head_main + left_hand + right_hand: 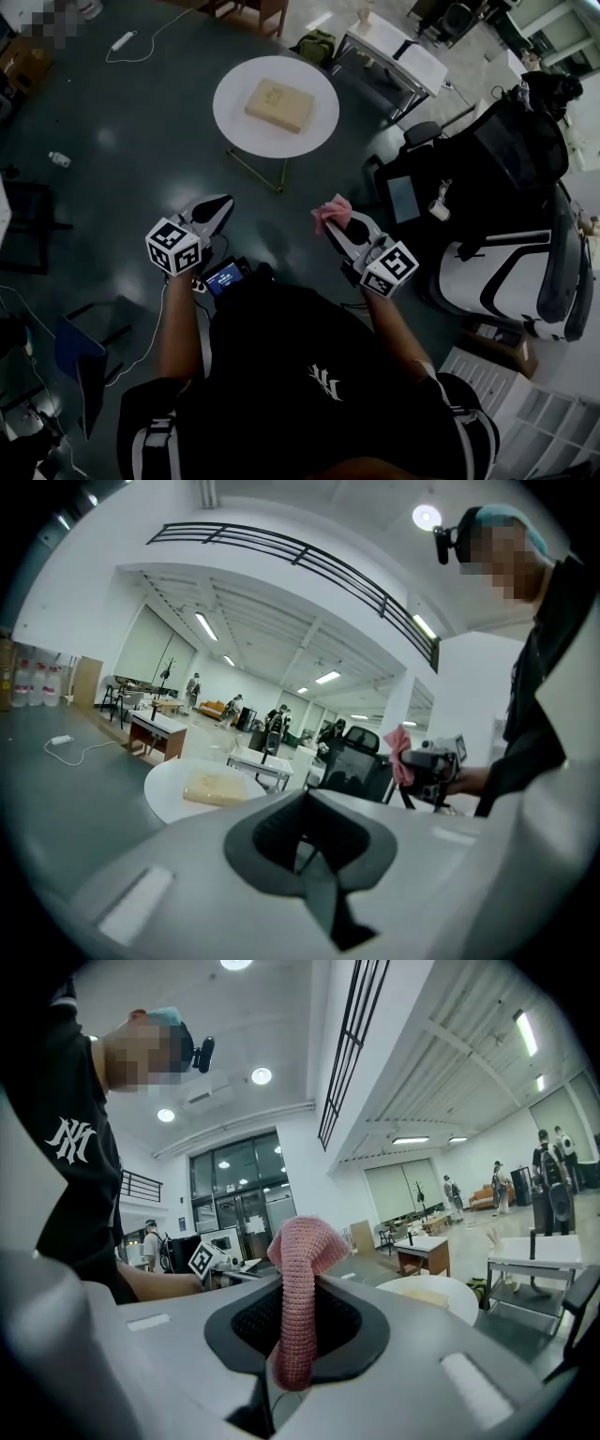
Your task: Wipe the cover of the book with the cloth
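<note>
Approach: right gripper (336,223) jaws pinch the cloth (329,210); left gripper (223,202) jaws closed, empty. Book (278,104) lies on the surface (233,101) at 12 o'clock, well apart. Next, likely: bring cloth to cover.

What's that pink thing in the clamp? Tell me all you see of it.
A pink cloth, knitted-looking and soft, folded into a narrow strip. The right gripper is shut on it, its rounded top sticking out beyond the jaws. It is held in the air, well short of the book on the round white table.
</note>
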Demonstrator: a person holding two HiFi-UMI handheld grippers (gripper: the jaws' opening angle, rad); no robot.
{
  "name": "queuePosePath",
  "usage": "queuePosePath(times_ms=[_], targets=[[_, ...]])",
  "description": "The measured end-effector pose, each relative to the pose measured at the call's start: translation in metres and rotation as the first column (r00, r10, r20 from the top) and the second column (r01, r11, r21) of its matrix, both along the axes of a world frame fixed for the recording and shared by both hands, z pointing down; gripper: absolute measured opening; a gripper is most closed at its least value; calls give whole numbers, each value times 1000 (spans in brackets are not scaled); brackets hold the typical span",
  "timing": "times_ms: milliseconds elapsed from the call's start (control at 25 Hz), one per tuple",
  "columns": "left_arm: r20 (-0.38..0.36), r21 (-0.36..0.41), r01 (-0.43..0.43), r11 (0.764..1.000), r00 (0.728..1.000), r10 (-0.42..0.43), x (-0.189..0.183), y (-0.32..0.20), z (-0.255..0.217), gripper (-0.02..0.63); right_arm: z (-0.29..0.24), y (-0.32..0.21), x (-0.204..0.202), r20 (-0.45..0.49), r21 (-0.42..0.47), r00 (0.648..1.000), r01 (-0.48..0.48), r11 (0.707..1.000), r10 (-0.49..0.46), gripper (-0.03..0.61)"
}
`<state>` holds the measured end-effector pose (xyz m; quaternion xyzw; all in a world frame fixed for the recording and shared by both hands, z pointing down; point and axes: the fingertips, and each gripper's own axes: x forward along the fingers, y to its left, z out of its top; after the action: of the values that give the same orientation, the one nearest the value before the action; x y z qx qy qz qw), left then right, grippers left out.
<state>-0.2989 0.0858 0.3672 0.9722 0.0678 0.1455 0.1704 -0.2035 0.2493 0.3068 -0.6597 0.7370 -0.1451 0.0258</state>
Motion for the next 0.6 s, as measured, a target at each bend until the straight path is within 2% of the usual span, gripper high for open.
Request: queuePosePath(times_ms=[200,400,600], targets=[[33,9,-20,1000,999,20,52,-44,11,5,3,-36,43,-7,5,1000,-17,1000,17,46],[62,-8,-18,1000,998,19,106,-65,27,11,24,-51,94,10,-16,1000,-19,1000,19,46],[115,12,-1,1000,993,0,159,-86,42,26,44,-86,159,37,0,999,25,1000,-25,46]])
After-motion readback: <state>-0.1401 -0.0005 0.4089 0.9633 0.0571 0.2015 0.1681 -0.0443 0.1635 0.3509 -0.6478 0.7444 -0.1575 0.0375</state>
